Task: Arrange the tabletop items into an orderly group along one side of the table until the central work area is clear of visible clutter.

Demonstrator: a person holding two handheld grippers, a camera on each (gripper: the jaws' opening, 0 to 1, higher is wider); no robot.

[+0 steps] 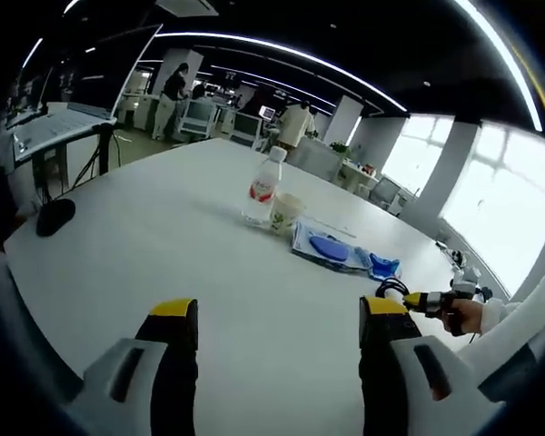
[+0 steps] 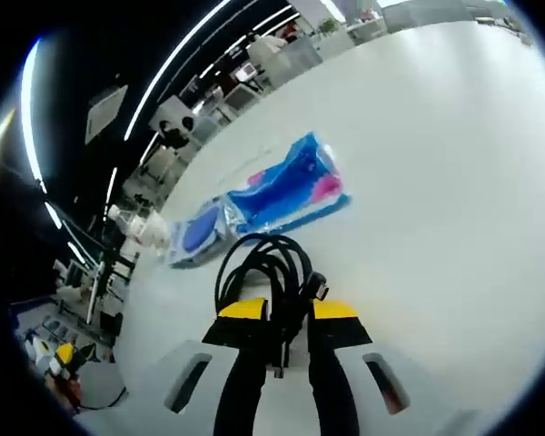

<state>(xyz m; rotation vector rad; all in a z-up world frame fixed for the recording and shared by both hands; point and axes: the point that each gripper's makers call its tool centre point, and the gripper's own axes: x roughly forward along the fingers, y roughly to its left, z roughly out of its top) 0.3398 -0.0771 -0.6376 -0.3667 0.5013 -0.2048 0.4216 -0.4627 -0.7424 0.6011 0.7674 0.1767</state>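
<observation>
The right tongs [image 2: 280, 313] clench a coiled black cable [image 2: 263, 268] just beside the blue packet [image 2: 286, 191]. Beyond the packet stand a capped bottle [image 1: 264, 186] and a cup [image 1: 285, 213], contents unclear; the left tongs [image 1: 277, 318] hang released above the counter [image 1: 163, 236].

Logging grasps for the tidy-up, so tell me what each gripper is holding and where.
The right gripper pinches the coiled black cable at the near side of its loops. The left gripper is open, holding nothing.
</observation>
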